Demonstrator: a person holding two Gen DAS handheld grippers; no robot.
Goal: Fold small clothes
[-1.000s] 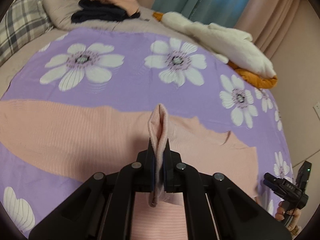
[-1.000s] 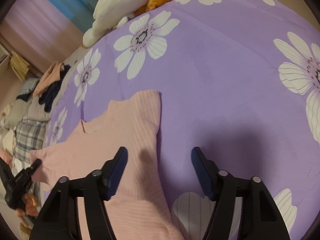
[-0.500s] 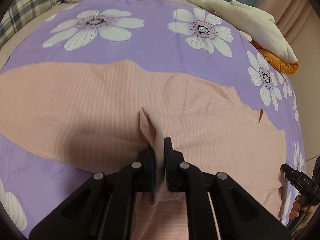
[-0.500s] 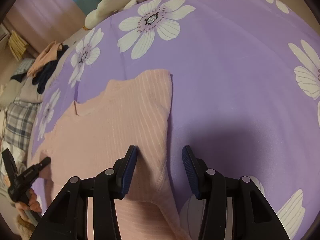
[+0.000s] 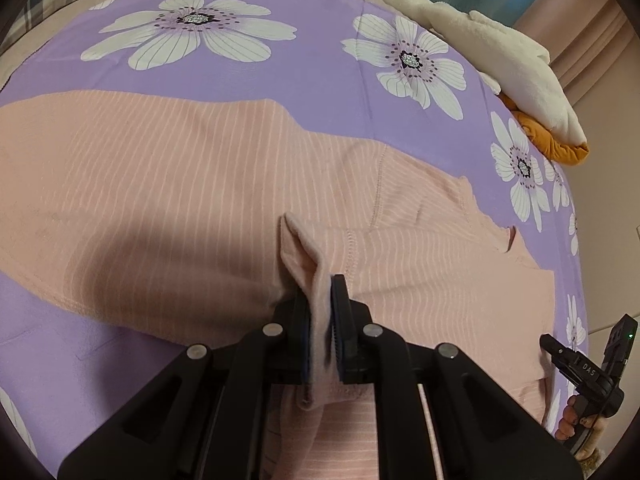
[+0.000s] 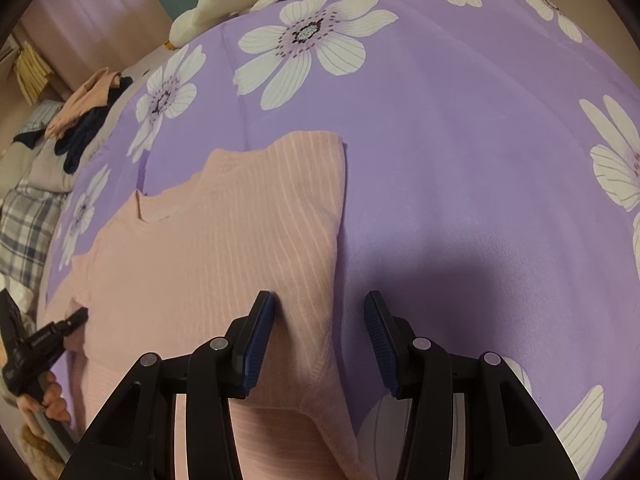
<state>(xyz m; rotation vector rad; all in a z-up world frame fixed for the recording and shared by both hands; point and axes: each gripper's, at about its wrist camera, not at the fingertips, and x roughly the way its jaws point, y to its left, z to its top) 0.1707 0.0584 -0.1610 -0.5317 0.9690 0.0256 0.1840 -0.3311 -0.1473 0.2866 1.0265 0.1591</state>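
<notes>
A pink ribbed knit top with thin white stripes (image 5: 192,184) lies spread on a purple bedspread printed with white flowers (image 6: 460,168). The left gripper (image 5: 320,312) pinches a raised fold of its fabric; the right gripper (image 6: 320,340), jaws wide apart, straddles the top's edge.

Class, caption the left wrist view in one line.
Left tool pinches a pink top's edge over the floral bedspread.
</notes>
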